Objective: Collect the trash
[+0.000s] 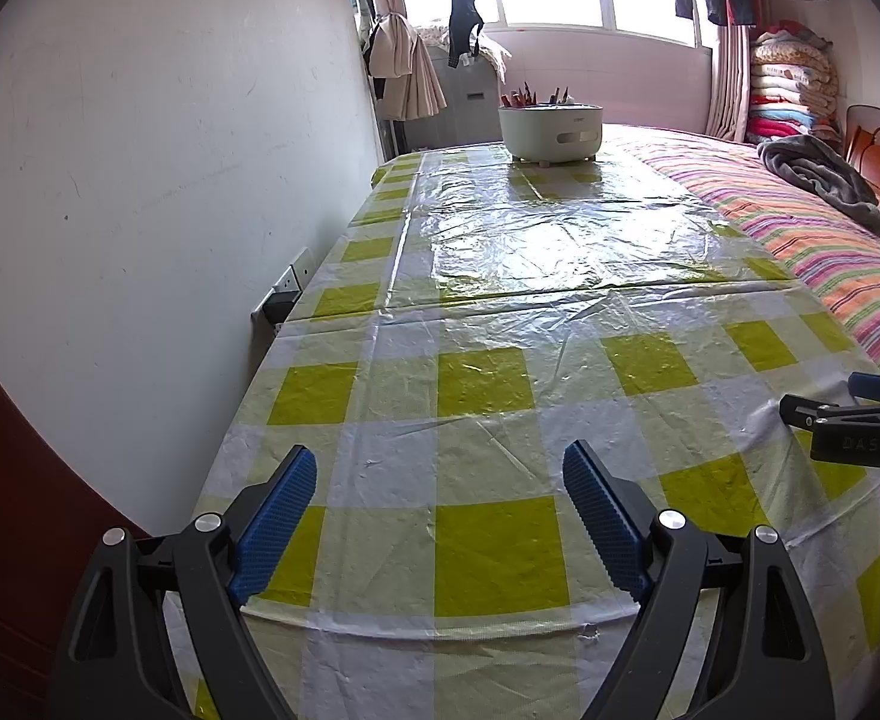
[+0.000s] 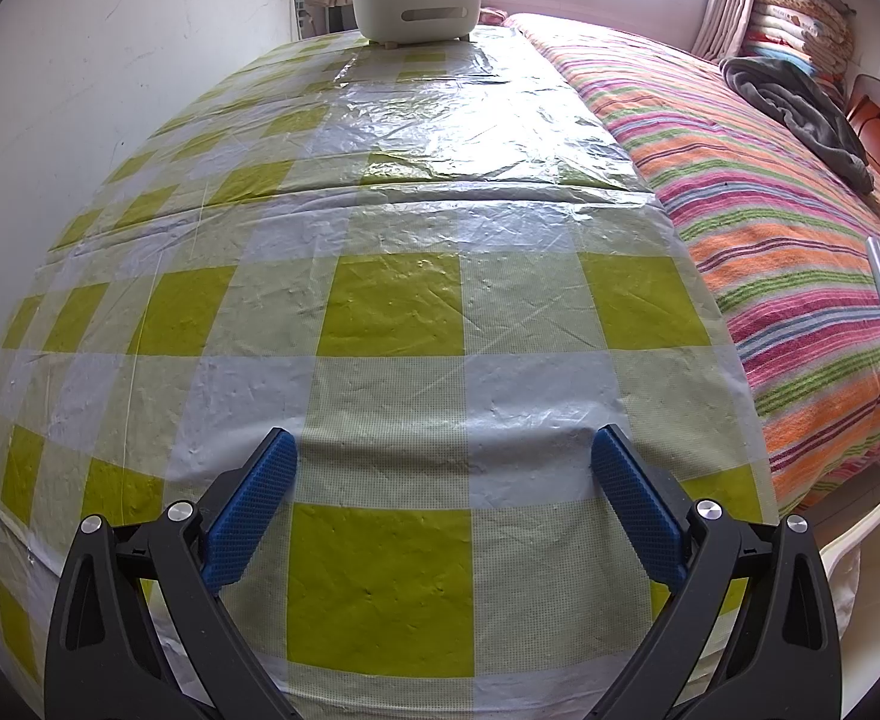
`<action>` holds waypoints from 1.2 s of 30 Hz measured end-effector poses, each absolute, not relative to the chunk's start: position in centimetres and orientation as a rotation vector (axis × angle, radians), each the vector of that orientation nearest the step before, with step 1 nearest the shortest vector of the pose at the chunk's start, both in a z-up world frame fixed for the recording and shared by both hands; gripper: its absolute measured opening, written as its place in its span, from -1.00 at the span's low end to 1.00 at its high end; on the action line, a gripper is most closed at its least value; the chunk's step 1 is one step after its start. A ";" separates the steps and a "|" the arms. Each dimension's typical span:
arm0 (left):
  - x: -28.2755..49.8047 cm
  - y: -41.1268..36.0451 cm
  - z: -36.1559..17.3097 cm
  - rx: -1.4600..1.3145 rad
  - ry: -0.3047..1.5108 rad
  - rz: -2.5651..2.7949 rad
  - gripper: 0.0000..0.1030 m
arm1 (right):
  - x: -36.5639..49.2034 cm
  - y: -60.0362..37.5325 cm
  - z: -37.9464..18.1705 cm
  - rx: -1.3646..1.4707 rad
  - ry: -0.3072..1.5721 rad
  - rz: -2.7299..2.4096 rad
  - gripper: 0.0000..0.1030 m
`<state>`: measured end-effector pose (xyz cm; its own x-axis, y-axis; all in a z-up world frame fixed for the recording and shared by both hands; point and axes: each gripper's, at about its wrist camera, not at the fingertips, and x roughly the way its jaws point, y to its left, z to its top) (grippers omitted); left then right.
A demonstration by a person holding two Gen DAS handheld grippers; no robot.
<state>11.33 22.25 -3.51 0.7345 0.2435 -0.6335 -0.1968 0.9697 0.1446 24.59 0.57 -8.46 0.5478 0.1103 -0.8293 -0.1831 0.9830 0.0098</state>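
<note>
Fingers of left gripper [image 1: 440, 516] and right gripper [image 2: 442, 507] spread wide, both empty. We see no loose trash on the desk [image 1: 481, 402]; white bin [image 1: 550, 131] at far end holds scraps. Collection looks finished.

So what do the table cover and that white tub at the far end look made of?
Table cover: looks like thin glossy plastic sheet over green-and-white check, judging by wrinkles, creases and window glare. White tub: probably moulded matte plastic, with smooth rounded walls and a cut-out handle slot.
</note>
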 end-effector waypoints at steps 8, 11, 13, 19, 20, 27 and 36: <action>11.4 22.3 -3.6 0.066 0.711 0.235 0.60 | 24.6 0.5 -8.5 -0.081 0.976 0.175 0.89; 11.3 22.2 -3.5 0.064 0.712 0.233 0.60 | 24.6 0.5 -8.5 -0.081 0.976 0.175 0.89; 11.3 22.3 -3.5 0.062 0.714 0.232 0.59 | 24.6 0.5 -8.5 -0.081 0.976 0.175 0.89; 11.3 22.1 -3.6 0.067 0.716 0.233 0.60 | 24.6 0.6 -8.4 -0.081 0.976 0.175 0.89; 11.3 22.1 -3.6 0.068 0.716 0.232 0.60 | 24.6 0.6 -8.4 -0.082 0.976 0.175 0.89; 11.3 22.2 -3.7 0.066 0.719 0.230 0.59 | 24.6 0.6 -8.4 -0.081 0.976 0.175 0.89; 11.3 22.2 -3.7 0.069 0.718 0.229 0.60 | 24.6 0.5 -8.4 -0.082 0.976 0.175 0.89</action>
